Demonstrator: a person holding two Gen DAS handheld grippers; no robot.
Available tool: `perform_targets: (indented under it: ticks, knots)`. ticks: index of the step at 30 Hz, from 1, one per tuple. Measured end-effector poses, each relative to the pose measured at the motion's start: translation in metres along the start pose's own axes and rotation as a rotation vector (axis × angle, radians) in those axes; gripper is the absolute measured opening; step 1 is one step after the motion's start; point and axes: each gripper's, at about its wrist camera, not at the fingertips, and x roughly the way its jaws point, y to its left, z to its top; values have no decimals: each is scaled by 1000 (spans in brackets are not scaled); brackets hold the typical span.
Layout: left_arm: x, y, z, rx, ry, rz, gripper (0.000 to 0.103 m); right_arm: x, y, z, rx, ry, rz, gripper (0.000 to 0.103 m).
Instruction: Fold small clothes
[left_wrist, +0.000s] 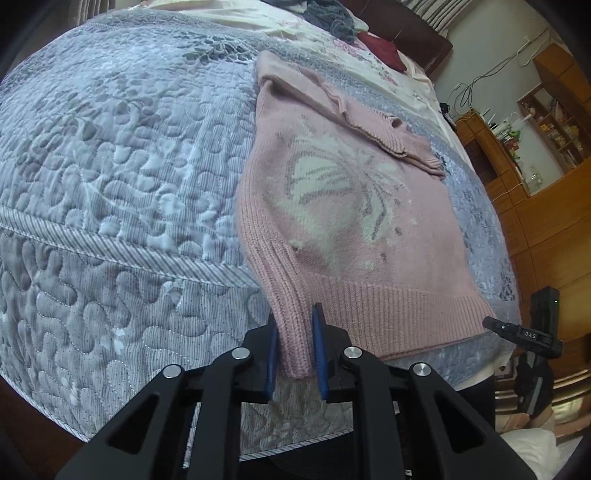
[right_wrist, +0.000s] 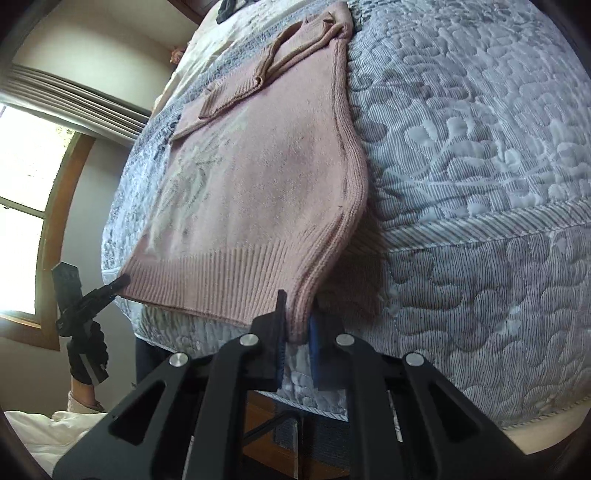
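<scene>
Both grippers, L (left_wrist: 295, 347) & R (right_wrist: 297, 328), clamp the pink sweater (left_wrist: 343, 206) at its near hem corners, body stretching lengthwise away across the bed (left_wrist: 110, 147).

Both wrist views low and close at the bed (left_wrist: 110, 184) edge, facing along it, sharing the pink sweater (left_wrist: 343, 206).

The pink sweater (left_wrist: 343, 221) is a soft, matt knit, ribbed along its hem. The quilted bedspread (left_wrist: 110, 166) under it is stitched, puffy cloth. Each tool (left_wrist: 295, 350) is matt black plastic with shiny metal pins; the cupboards (left_wrist: 546, 206) are glossy wood.
</scene>
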Motion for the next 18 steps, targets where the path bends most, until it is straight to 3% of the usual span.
perform_targets:
  ticks: [6,9,12,18]
  knots:
    - [-15,-7,37,-9,-72,-62,15,-27,8,35,14,-51,92,9]
    - [-14,-6,63,-18,-103,-60,9,-32,9,60,21,-74,97,9]
    - [-5,0,88,-50,-111,-71,9,-29,6,89,39,-79,109,9]
    - [29,11,124,-65,-95,-16,9,-8,-2,133,71,-53,89,9]
